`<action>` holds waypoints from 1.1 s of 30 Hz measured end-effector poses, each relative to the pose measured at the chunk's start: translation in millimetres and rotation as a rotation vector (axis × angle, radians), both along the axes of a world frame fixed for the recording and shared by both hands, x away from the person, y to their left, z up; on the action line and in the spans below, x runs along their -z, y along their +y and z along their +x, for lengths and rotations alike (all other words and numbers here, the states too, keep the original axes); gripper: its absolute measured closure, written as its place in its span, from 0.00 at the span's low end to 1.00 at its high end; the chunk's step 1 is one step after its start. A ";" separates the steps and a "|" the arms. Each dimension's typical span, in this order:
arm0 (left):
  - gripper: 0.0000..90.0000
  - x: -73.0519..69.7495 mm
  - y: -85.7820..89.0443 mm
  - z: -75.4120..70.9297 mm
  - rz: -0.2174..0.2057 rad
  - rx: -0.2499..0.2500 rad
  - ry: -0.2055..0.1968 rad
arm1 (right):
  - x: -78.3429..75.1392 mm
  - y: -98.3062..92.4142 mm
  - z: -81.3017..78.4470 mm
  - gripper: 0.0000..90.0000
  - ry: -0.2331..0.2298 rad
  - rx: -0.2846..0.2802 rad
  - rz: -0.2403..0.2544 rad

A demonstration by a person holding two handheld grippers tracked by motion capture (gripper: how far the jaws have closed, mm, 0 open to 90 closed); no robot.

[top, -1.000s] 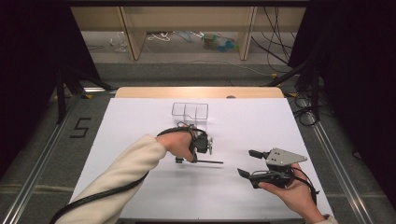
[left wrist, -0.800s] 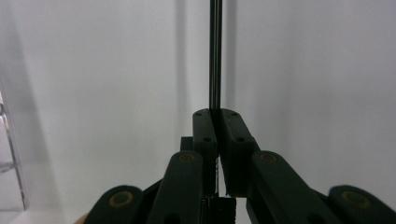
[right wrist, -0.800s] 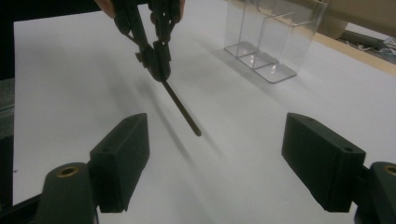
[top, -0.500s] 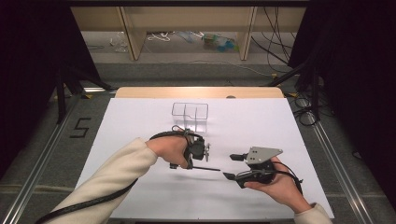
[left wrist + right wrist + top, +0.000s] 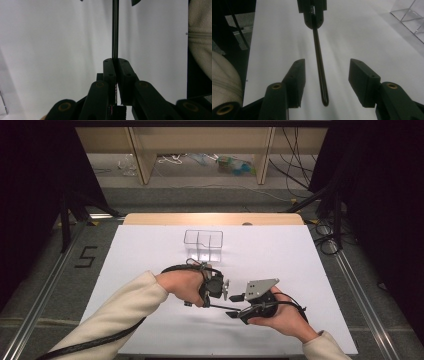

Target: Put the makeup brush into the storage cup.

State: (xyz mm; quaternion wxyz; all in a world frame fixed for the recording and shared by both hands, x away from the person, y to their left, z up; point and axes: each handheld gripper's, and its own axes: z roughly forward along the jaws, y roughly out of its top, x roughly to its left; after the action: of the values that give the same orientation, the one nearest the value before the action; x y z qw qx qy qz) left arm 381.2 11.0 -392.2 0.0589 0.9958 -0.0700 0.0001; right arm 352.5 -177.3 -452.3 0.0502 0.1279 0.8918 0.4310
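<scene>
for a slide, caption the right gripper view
Open right gripper flanks the free end of a thin black rod held by the left gripper.

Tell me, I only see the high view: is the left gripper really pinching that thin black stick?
Observer: Yes. In the left gripper view, the left gripper has its pads shut tight on the stick.
Operator: Has the right one grabbed it too?
Observer: Not yet. The right gripper has just been closing its jaws, but the stick's rounded end lies between them with a gap on both sides.
</scene>
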 end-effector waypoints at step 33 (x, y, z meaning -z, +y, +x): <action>0.95 -8.3 -5.8 -7.9 -0.017 0.030 -0.018 | 1.7 10.3 -5.3 0.94 -0.011 -0.073 -0.003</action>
State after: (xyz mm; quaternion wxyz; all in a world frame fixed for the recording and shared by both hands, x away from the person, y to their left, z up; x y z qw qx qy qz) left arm 373.2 5.2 -383.9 0.0665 0.9941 -0.0857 0.0088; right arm 347.2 -167.1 -454.0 0.0397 0.0929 0.8963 0.4319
